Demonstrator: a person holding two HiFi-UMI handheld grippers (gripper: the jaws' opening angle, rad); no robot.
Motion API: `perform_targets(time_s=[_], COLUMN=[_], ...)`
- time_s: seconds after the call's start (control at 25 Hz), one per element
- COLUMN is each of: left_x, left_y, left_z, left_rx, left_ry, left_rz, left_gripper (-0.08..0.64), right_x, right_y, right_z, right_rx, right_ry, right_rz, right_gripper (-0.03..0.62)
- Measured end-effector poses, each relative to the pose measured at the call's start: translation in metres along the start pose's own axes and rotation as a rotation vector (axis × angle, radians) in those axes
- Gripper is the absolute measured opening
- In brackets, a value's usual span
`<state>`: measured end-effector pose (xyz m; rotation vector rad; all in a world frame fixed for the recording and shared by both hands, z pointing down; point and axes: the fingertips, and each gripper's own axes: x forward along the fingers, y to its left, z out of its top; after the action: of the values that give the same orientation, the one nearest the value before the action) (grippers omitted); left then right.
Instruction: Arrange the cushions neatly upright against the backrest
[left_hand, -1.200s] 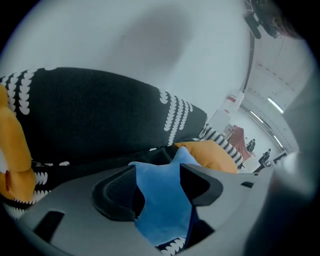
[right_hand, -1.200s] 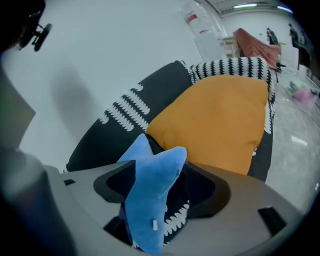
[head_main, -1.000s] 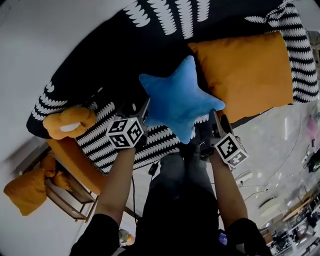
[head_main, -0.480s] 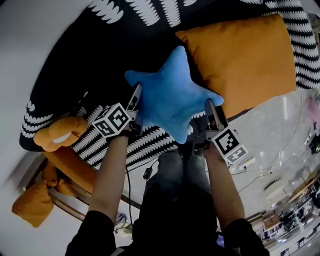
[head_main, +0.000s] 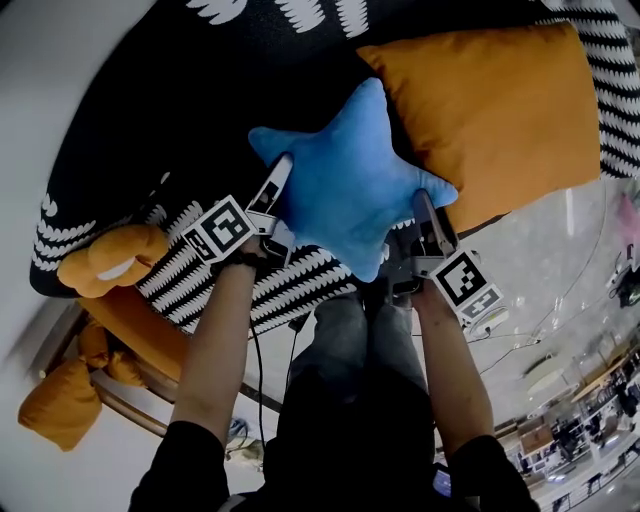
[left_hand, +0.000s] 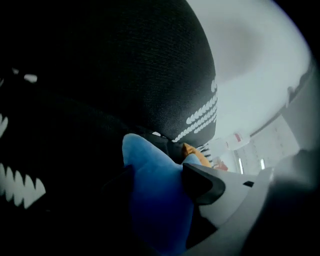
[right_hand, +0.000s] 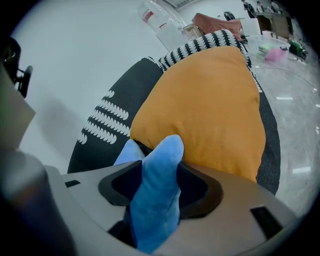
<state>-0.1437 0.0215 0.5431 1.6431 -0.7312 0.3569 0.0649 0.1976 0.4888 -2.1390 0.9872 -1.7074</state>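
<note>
Blue star cushion (head_main: 345, 180) in the just-tightened pinch of left gripper (head_main: 284, 168) and right gripper (head_main: 423, 203), beside orange cushion (head_main: 490, 120).

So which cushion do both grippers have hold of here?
The blue star cushion: the left gripper and right gripper each pinch one of its points, jaws having just closed further. The orange square cushion is in neither gripper.

Star cushion (head_main: 350, 190) on sofa (head_main: 170, 120), touching square cushion (head_main: 500, 110) at its right; plush toy (head_main: 110, 262) well left, at sofa's edge.
</note>
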Motion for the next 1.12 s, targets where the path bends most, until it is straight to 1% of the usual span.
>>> perform_targets(time_s=[0.04,0.08,0.24,0.32,0.48,0.52,0.6,0.72,0.84,1.0,1.12], left_x=[-0.002,-0.006,-0.027,-0.040,-0.078,-0.091,-0.118,-0.159,-0.194,-0.235,-0.249], left_y=[-0.003,-0.005,-0.011,-0.014,-0.027,-0.031,-0.035,-0.029,-0.015,0.003,0.010], left_z=[-0.002,-0.004,-0.011,-0.014,-0.008,-0.005,0.006,0.025,0.039,0.049,0.060], left_rx=[-0.034,-0.048,-0.014,-0.002,-0.002,-0.005,-0.007,0.008,0.009,-0.032,-0.057], left_ry=[-0.003,-0.007,-0.037,-0.078,-0.185,-0.215,-0.300,-0.421,-0.496,-0.634,-0.693], left_rz=[-0.028,-0.047,-0.077,-0.088,-0.123,-0.133,-0.140,-0.128,-0.115,-0.076,-0.063], left_gripper=[0.327,0.315,0.284,0.276,0.270,0.270,0.270,0.270,0.262,0.258,0.258], right_x=[0.000,0.000,-0.008,-0.011,-0.016,-0.018,-0.014,-0.001,0.006,0.018,0.028], right_y=[0.002,0.004,0.008,0.012,0.037,0.048,0.077,0.127,0.166,0.216,0.249], right_z=[0.000,0.000,-0.003,-0.004,-0.003,-0.001,0.001,-0.009,-0.029,-0.056,-0.063], right_rx=[-0.002,-0.017,-0.114,-0.157,-0.230,-0.257,-0.316,-0.397,-0.452,-0.535,-0.595], right_ry=[0.010,0.017,0.027,0.029,0.030,0.027,0.031,0.057,0.077,0.134,0.158], right_rz=[0.012,0.020,0.029,0.040,0.107,0.138,0.231,0.368,0.441,0.542,0.600], right_gripper=[0.232,0.225,0.209,0.204,0.196,0.196,0.196,0.196,0.196,0.196,0.196])
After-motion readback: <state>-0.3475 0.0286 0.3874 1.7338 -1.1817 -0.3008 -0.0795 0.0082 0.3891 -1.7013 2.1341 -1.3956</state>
